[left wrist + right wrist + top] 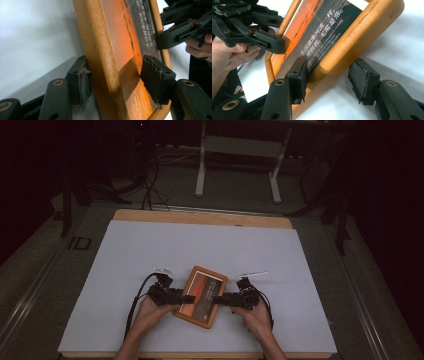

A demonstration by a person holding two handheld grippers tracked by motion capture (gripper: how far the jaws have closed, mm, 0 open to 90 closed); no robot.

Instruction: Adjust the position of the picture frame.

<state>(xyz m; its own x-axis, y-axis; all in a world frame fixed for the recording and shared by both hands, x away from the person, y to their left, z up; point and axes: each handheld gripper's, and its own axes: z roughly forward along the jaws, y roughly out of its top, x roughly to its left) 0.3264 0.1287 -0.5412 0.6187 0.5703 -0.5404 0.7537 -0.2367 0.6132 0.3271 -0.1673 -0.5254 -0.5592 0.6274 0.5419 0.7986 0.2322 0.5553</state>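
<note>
You have a wooden picture frame point(201, 296) between your two grippers, lying near the front edge of the white table cover point(125, 250), about in the middle of that edge. The frame holds an orange and dark print with white characters, and it sits turned at an angle to the table edges.

Your left gripper point(187, 298) meets the left long side of the frame. In the left gripper view, this gripper point(115, 80) has one jaw on the outer wooden edge and the other jaw on the glass face, so the wooden rail is between them and both pads touch it: it is clamped on the frame.

Your right gripper point(216, 301) reaches the right long side. In the right gripper view, this gripper point(328, 78) has one jaw resting on the printed face, while the other jaw stands apart from the wood with white surface visible between them. So the jaws are around the rail but not closed on it.

Your hands point(150, 312) are near the front edge, and black cables trail from both grippers.
</note>
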